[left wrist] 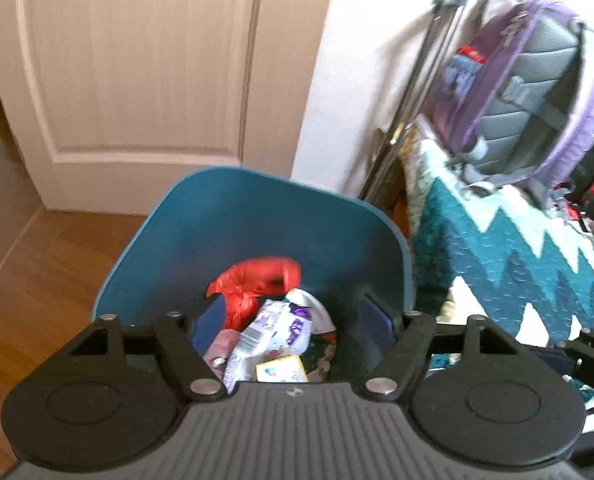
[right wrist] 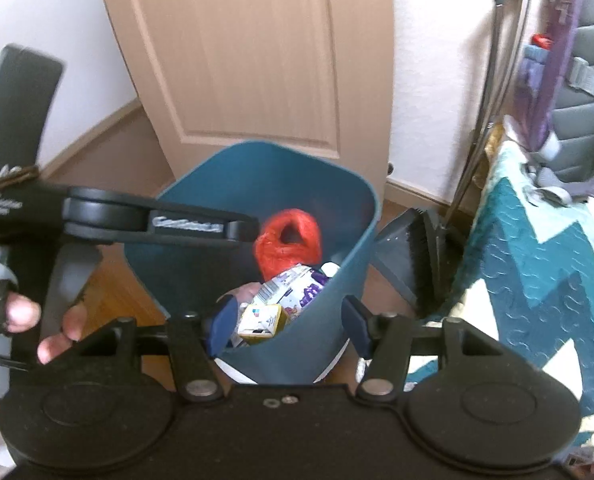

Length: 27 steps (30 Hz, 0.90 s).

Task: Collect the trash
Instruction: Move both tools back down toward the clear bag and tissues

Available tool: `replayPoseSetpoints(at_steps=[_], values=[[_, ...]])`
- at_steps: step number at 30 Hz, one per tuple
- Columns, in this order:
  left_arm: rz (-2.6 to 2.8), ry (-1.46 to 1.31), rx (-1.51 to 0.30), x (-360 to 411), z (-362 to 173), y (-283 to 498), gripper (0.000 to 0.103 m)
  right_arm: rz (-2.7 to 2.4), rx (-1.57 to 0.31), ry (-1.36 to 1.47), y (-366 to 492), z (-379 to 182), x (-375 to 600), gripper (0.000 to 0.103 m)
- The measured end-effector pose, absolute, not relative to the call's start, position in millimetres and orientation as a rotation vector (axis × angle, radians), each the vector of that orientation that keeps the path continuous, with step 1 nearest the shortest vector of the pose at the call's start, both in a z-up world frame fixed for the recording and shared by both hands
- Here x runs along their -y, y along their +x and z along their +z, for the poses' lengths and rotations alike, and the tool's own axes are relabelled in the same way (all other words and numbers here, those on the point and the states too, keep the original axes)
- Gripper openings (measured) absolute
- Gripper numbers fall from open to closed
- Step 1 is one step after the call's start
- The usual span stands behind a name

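The trash sits in a teal bin (left wrist: pixel 233 216) on the wooden floor (left wrist: pixel 49 256), in front of a pale door (left wrist: pixel 137 60). Inside the bin a crumpled red plastic bag (left wrist: pixel 253 280) lies toward the far wall; nearer than it are a white and purple wrapper (left wrist: pixel 273 332), a small yellow and white carton (left wrist: pixel 282 369) and a pinkish scrap (left wrist: pixel 221 346) at the near left.

The left tool (left wrist: pixel 293 322) hangs over the bin's near side, jaws spread wide, the blue pads standing to either side of the pile and pressing on nothing. The right tool (right wrist: pixel 287 320) is also open: its left pad (right wrist: pixel 224 320) is inside the bin beside the carton, its right pad outside the wall, so the near rim lies between them; whether either touches the wall cannot be told. In the right wrist view a hand (right wrist: pixel 45 320) in a fingerless black glove holds the left tool's handle, left of the bin.

Right of the bin a dustpan and brush (right wrist: pixel 413 256) lean by the wall. Further right is a bed with a teal and white zigzag quilt (left wrist: pixel 509 256), and a purple and grey backpack (left wrist: pixel 537 80) rests on it.
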<state>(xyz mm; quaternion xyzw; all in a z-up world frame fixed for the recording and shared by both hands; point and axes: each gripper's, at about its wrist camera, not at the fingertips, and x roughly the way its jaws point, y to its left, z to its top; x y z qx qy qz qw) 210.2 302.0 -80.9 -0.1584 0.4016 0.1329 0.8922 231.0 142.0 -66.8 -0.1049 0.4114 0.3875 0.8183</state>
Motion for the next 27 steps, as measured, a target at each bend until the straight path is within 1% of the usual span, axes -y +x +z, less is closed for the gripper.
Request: replayPoseSetpoints(at_steps=[8, 10, 13, 21, 23, 25, 27], values=[[0.206, -0.313, -0.756, -266, -32, 178, 0.077, 0.827, -0.831, -0.164, 211, -35, -85, 0.058], [0.190, -0.300, -0.738, -255, -21, 168, 0.080, 0.834, -0.817, -0.156, 204, -26, -70, 0.058], [0.157, -0.286, -0.711, -239, -4, 155, 0.081, 0.840, -0.797, -0.142, 192, -16, -51, 0.058], [0.101, -0.217, -0.646, -186, 27, 122, 0.083, 0.847, -0.737, -0.130, 155, 10, 3, 0.058], [0.083, -0.208, -0.630, -172, 30, 116, 0.087, 0.841, -0.725, -0.131, 147, 14, 20, 0.058], [0.076, -0.205, -0.616, -159, 31, 110, 0.099, 0.832, -0.720, -0.116, 141, 15, 38, 0.059], [0.076, -0.212, -0.601, -146, 28, 107, 0.102, 0.814, -0.720, -0.097, 139, 13, 57, 0.059]])
